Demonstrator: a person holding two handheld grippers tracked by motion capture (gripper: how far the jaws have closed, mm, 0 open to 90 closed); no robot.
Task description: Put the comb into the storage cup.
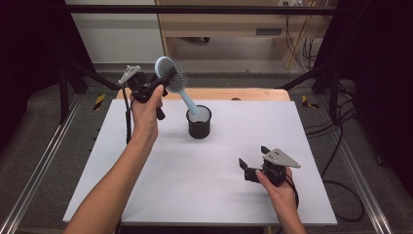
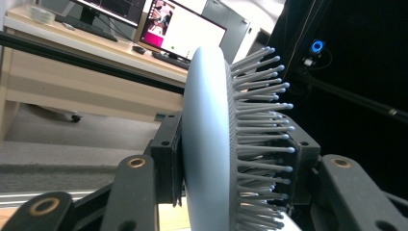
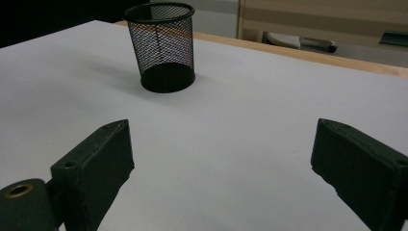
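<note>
A light blue hairbrush (image 1: 171, 74) hangs tilted above the table, head up and handle slanting down to the right. My left gripper (image 1: 164, 82) is shut on its head: in the left gripper view one jaw presses the smooth back of the hairbrush (image 2: 207, 144) and the other the bristles, with the left gripper (image 2: 235, 159) raised. The handle's end hovers over the mouth of a black mesh cup (image 1: 199, 122). Through its mesh, the cup (image 3: 163, 48) has nothing inside. My right gripper (image 1: 253, 157) rests open on the table at the front right; the right gripper (image 3: 221, 159) holds nothing.
The white table top (image 1: 209, 175) has a wooden strip (image 1: 243, 93) along its far edge. Black frame bars and cables stand around the table. Behind it are a wooden desk and monitors (image 2: 183, 29).
</note>
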